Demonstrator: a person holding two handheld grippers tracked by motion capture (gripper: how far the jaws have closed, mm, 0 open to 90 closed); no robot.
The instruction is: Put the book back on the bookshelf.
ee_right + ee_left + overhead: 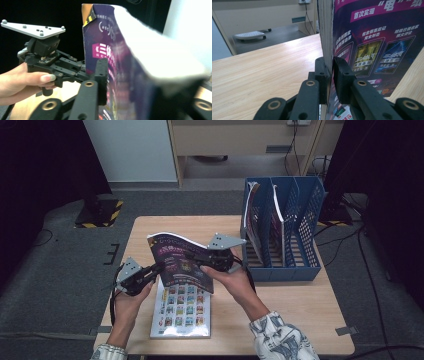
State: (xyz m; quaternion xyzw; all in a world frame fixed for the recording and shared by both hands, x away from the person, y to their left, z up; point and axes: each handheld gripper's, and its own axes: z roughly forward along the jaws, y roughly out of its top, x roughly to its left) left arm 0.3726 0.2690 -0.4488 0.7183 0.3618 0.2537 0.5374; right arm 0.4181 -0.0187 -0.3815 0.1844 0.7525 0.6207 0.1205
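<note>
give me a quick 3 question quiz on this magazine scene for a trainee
1. True or false: both grippers are clamped on the purple magazine.
2. What lies flat on the table beneath the purple magazine? A) a magazine with a grid-pattern cover B) a laptop C) a towel
3. How many magazines stand in the blue file rack?

Key: 1 true: left gripper and right gripper both grip it. 2 A. 3 two.

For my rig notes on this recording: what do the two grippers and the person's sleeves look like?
Both the left gripper and the right gripper are black, with jointed linkage arms showing brass-coloured pivots. Each carries a grey three-cornered plate on top, and a black cable trails from the left one. The sleeves are white with a blue-grey print.
</note>
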